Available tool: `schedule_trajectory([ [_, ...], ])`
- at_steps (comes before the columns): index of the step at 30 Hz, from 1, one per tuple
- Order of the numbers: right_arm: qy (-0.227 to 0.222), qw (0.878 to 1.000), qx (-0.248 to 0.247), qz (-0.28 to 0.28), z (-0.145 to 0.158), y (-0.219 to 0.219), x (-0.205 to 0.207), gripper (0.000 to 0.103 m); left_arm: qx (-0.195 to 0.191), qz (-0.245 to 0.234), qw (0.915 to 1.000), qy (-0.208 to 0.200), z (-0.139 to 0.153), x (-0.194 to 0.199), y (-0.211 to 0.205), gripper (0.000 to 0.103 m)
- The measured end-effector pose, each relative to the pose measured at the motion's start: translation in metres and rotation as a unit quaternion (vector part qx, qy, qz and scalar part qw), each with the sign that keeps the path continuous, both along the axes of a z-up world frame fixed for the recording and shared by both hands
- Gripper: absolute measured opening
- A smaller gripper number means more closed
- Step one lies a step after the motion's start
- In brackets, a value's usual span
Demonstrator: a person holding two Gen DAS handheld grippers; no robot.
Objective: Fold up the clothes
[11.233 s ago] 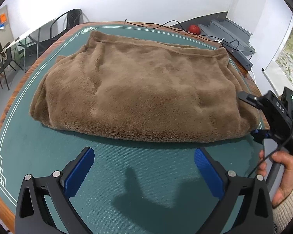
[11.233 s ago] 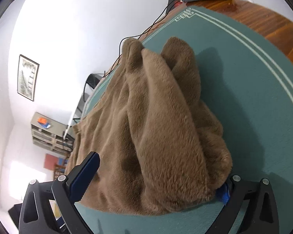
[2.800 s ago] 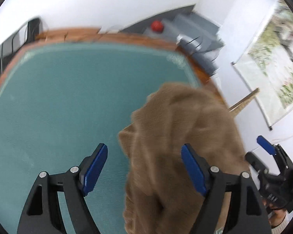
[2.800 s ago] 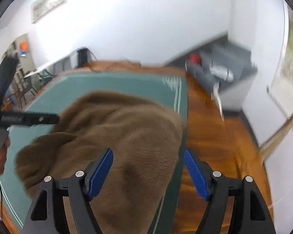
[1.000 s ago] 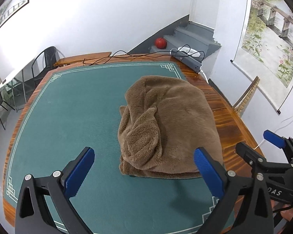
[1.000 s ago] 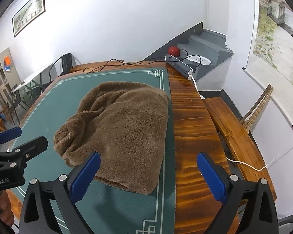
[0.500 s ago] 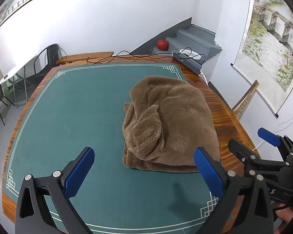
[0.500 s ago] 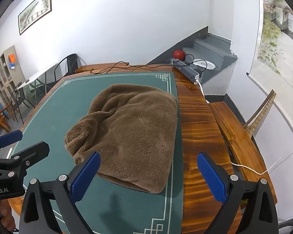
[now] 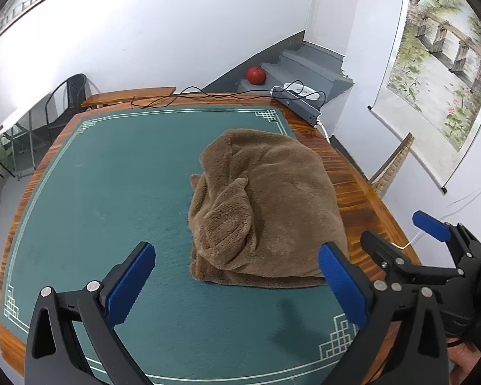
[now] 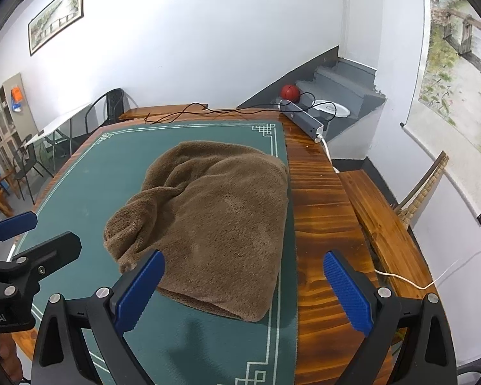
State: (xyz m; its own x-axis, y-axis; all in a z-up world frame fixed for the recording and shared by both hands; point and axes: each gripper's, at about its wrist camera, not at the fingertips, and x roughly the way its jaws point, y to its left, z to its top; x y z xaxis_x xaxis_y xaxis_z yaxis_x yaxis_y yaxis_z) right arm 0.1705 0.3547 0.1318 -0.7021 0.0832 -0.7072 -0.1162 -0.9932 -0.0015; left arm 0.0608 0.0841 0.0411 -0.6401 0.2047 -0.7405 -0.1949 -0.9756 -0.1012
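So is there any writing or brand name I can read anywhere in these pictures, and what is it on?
"obot.AI", cut off at the picture's edge: white print on the black body of the left gripper, right wrist view.
Wall scroll: a landscape painting, no text readable.
Framed picture: no text readable.
Power strip: any markings too small to read.
Brown garment: no label visible.

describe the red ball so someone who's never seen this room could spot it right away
Look beyond the far right corner of the wooden table to the grey steps against the white wall. The red ball sits at their foot, just behind the grey power strip; it is the only round, bright red thing there.
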Motion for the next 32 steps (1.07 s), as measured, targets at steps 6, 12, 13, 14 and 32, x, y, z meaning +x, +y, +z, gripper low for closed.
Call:
schedule_trajectory([
  [6,-0.001,1.0,-0.001,-0.004,0.0,0.004,-0.002,0.101,-0.005,-0.004,1.0,0.002,-0.001,-0.004,0.004,0.102],
  [12,-0.002,1.0,-0.001,-0.001,-0.001,0.003,-0.004,0.101,-0.013,-0.009,0.9999,0.006,-0.001,-0.006,0.009,0.102],
  [13,-0.003,1.0,-0.001,-0.001,-0.001,0.002,-0.005,0.101,-0.014,-0.009,0.9998,0.006,-0.001,-0.006,0.009,0.102],
  [14,-0.003,1.0,-0.001,0.0,-0.002,0.002,-0.005,0.101,-0.015,-0.01,0.9998,0.006,-0.001,-0.007,0.009,0.102],
  [32,-0.005,1.0,-0.004,0.002,-0.003,0.005,-0.013,0.101,-0.042,-0.003,0.9968,0.067,0.007,-0.003,0.013,0.102],
])
